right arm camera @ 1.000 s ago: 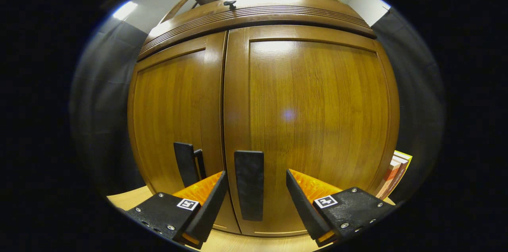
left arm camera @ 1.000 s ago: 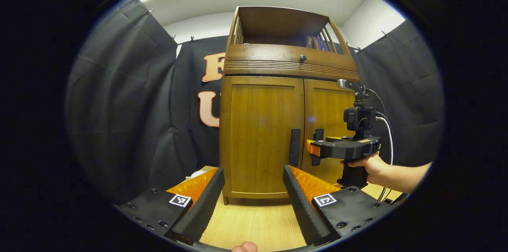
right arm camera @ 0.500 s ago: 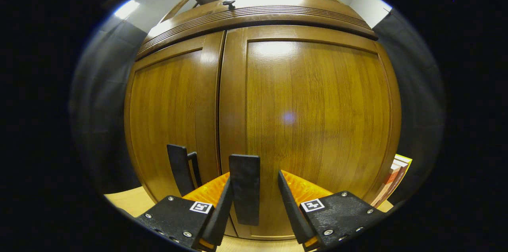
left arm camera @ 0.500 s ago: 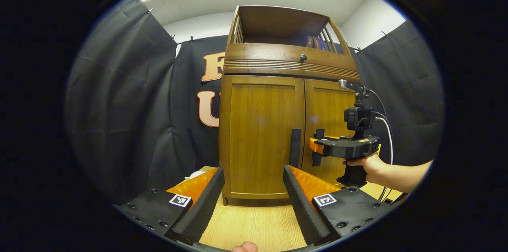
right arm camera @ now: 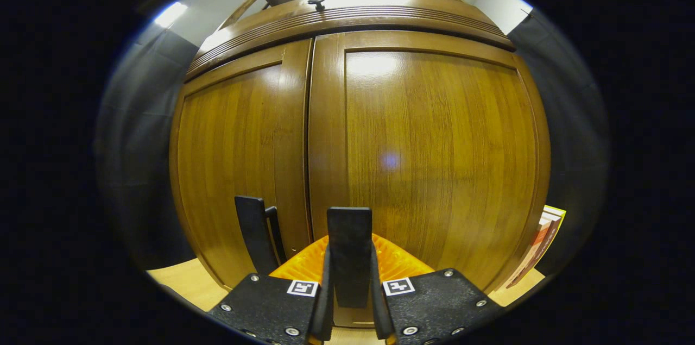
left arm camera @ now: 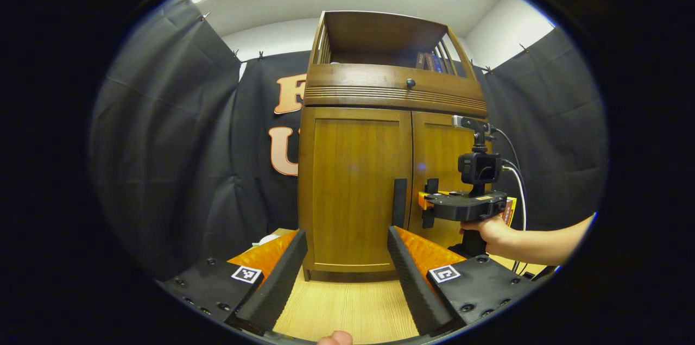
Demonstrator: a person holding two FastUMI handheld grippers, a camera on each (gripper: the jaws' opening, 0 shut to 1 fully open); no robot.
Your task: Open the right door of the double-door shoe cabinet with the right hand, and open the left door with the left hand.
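Right gripper (right arm camera: 350,301) now clamped on one of two door handles (right arm camera: 349,255), left gripper (left arm camera: 343,274) spread wide, both doors (left arm camera: 355,190) closed

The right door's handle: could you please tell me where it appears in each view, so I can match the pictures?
Left gripper view: the right handle is a dark upright bar right of centre, at the tip of the right tongs.
Right gripper view: the handle stands bottom centre, clamped between both fingers.
Shared landmark: the left handle, just left of the door seam.
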